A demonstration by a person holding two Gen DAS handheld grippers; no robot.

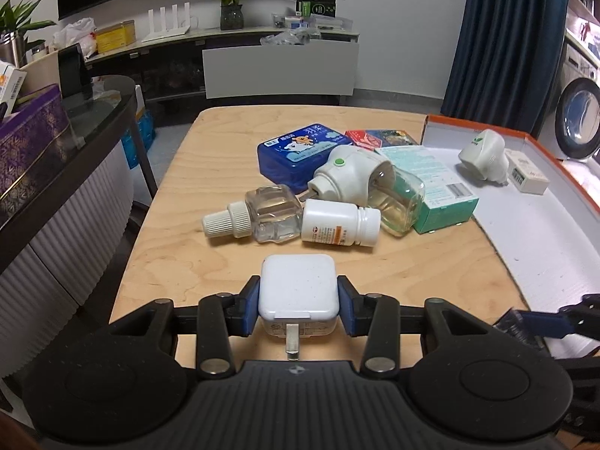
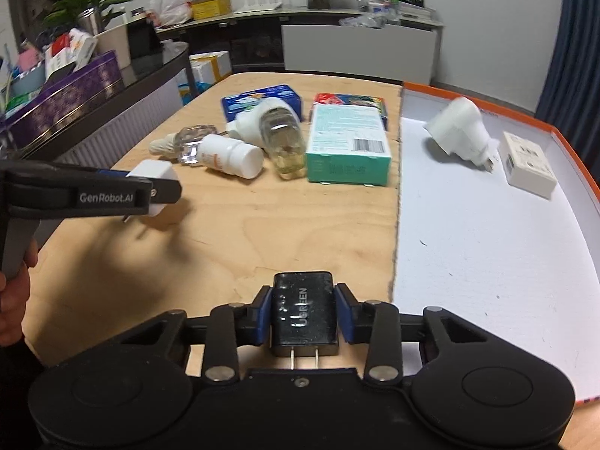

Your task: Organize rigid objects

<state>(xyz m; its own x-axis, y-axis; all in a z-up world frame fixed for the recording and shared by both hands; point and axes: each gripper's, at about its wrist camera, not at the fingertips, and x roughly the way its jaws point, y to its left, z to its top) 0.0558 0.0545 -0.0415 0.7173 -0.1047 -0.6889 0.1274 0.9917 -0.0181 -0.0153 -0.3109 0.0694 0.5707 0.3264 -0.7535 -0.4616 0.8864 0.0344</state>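
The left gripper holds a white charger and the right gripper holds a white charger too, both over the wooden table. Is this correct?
Not quite: the right gripper holds a black charger, as the right wrist view shows. The left gripper does hold a white charger, and both are over the wooden table.

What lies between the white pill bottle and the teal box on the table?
A clear refill bottle of yellowish liquid, lying on its side between the pill bottle and the teal box; the right wrist view shows it best.

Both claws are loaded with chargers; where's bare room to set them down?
Most of the white tray floor is bare; only the white plug-in unit and white adapter sit at its far end. The near wooden table is bare too. Mid-table is crowded around the pill bottle.
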